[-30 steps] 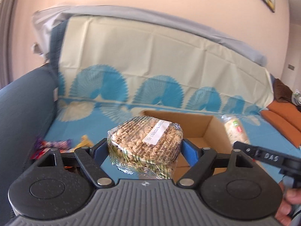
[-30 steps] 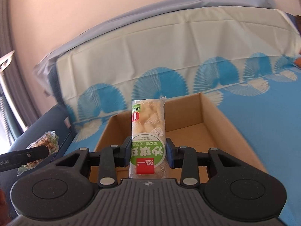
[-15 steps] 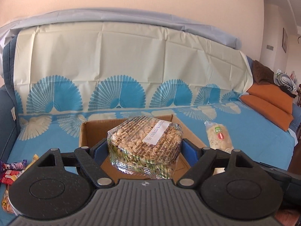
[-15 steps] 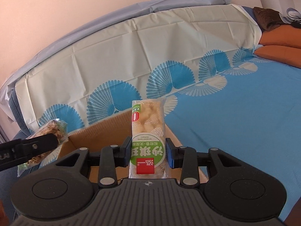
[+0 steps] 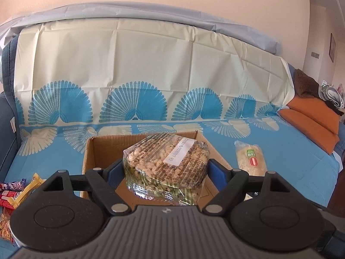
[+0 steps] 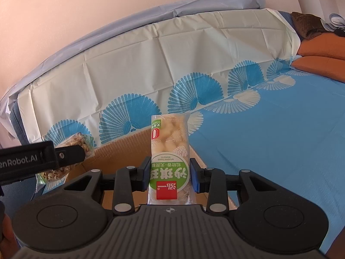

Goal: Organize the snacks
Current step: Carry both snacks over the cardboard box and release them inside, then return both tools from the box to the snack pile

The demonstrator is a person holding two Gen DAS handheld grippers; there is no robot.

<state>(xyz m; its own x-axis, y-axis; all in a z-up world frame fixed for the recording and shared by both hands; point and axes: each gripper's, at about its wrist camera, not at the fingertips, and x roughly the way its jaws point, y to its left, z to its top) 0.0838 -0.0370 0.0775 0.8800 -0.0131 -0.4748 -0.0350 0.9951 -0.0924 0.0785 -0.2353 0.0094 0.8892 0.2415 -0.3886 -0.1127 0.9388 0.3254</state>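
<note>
My left gripper (image 5: 165, 170) is shut on a round clear pack of puffed-grain cake (image 5: 166, 161) with a white label. It hangs over the open cardboard box (image 5: 90, 151) on the blue cloth. My right gripper (image 6: 170, 170) is shut on a long pack of pale snacks (image 6: 169, 142) with a green and red label, held upright above the box's right rim (image 6: 120, 149). In the left wrist view that long pack (image 5: 251, 159) shows just right of the box. The right wrist view has the left gripper's finger (image 6: 66, 154) and its round pack (image 6: 83, 143) at the left.
Several small snack packs (image 5: 13, 192) lie on the blue cloth left of the box. Behind stands a sofa backrest (image 5: 151, 64) draped in cream and blue cloth. Orange cushions (image 5: 312, 125) lie at the far right, and a dark blue armrest (image 5: 6, 116) at the left.
The left gripper carried the round pack rightward until the box sits centred under it. The right gripper turned right, so the box slid to the lower left of its view. Both grips held.
</note>
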